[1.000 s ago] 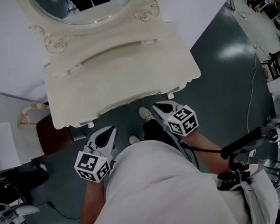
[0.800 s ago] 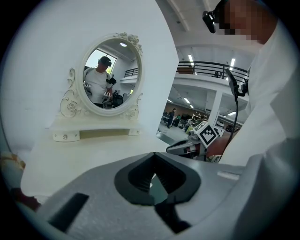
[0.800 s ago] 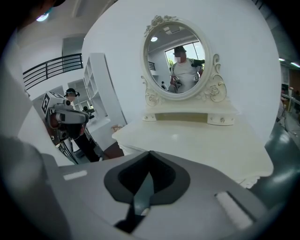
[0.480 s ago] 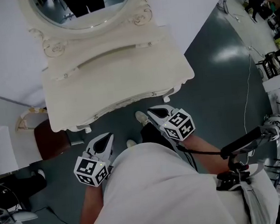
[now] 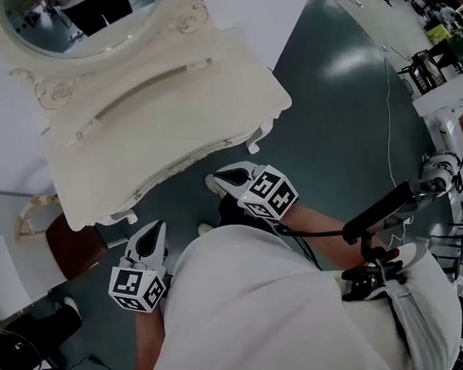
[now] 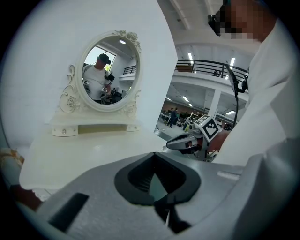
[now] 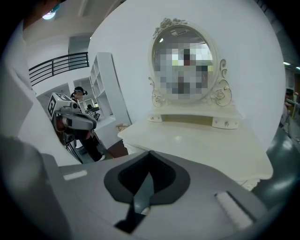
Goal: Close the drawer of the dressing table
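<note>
The cream dressing table [image 5: 161, 122] with its oval mirror [image 5: 80, 16] fills the upper left of the head view. From above, no drawer shows sticking out of its front edge. My left gripper [image 5: 151, 230] is shut and empty, low in front of the table's left part, not touching it. My right gripper [image 5: 217, 178] is also shut and empty, just short of the front edge near the right leg. The left gripper view shows the table top [image 6: 93, 154] ahead and the right gripper [image 6: 185, 142] beside it. In the right gripper view the table [image 7: 206, 145] lies ahead.
A brown stool [image 5: 71, 242] stands under the table's left end. A white wall backs the table. The dark green floor [image 5: 331, 131] runs off to the right, with a thin cable [image 5: 388, 110] and racks [image 5: 449, 97] at the far right. The person's shoe [image 5: 205, 229] is between the grippers.
The head view has swung, so the table now sits further left and up. Both grippers drifted a little left with it and stay shut, still just short of the front edge.
</note>
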`<action>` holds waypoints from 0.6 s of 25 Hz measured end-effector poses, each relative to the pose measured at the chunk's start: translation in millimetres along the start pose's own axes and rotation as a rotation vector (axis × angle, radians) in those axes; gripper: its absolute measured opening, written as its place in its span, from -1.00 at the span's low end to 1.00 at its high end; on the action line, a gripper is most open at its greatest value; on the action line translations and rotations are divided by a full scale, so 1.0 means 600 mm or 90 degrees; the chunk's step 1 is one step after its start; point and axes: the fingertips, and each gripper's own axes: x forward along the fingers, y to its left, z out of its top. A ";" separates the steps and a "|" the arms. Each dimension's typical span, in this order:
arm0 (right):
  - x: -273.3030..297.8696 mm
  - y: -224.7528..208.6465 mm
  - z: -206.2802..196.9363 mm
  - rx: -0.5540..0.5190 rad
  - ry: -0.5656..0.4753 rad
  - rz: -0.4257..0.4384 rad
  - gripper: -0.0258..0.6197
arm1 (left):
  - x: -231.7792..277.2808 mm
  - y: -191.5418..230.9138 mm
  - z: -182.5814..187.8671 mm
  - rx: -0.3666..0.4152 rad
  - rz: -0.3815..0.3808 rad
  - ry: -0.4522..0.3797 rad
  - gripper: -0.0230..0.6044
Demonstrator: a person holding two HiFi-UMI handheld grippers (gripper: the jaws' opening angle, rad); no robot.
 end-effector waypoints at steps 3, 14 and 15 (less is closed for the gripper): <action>-0.001 -0.005 -0.001 0.001 0.001 -0.003 -0.93 | 0.005 0.000 0.003 0.003 -0.003 0.000 -0.92; 0.000 -0.017 0.000 0.005 -0.004 -0.010 -0.93 | 0.019 0.006 0.005 0.004 -0.010 0.006 -0.92; 0.000 -0.020 0.001 0.006 -0.004 -0.011 -0.93 | 0.020 0.006 0.006 0.004 -0.010 0.007 -0.92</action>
